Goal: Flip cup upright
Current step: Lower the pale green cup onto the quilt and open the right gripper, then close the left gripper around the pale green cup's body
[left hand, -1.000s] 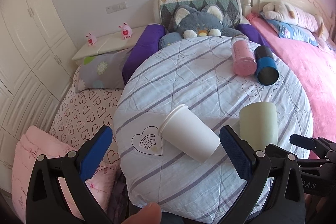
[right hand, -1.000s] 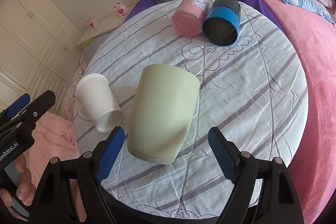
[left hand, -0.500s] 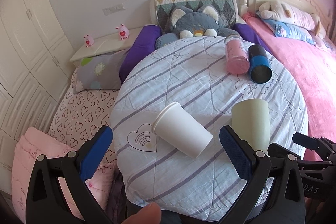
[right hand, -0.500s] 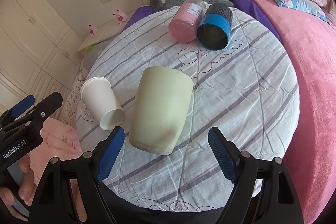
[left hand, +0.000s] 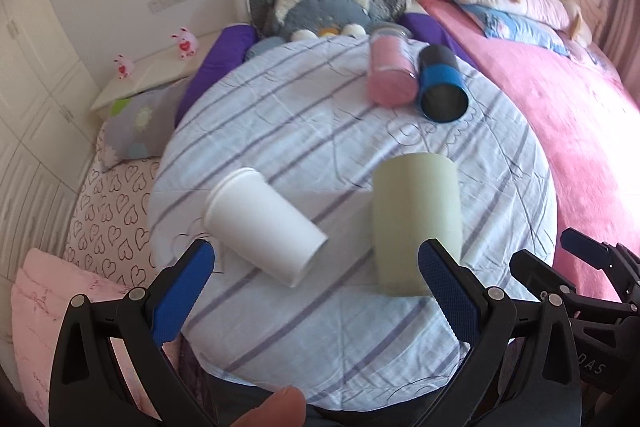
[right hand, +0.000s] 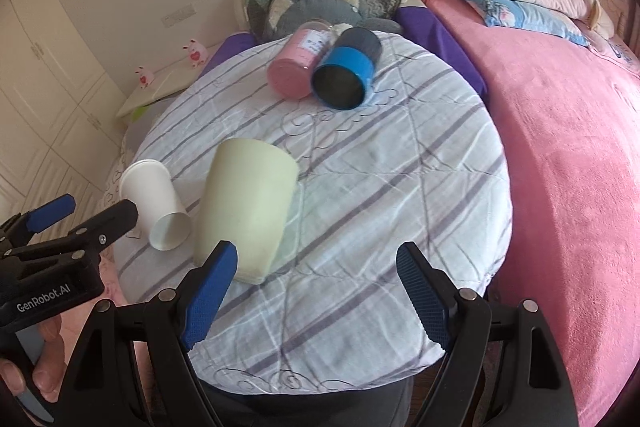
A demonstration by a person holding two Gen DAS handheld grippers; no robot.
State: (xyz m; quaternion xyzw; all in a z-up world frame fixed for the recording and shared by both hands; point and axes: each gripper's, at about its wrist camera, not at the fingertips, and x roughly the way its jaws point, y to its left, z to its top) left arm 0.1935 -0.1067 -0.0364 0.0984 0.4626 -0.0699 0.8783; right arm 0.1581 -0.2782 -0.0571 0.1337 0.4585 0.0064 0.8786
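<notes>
Open cloth between white cup (left hand: pixel 262 225) and green cup (left hand: pixel 416 223)

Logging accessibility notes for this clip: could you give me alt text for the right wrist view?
The open right gripper hovers over a round table with a striped cloth, where a pale green cup and a white cup lie on their sides. Farther back lie a pink jar and a blue-banded cup.

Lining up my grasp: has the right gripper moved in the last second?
Yes. Right gripper has drifted right across the table: the green cup, earlier centred between its fingers, now sits by the left finger.
</notes>
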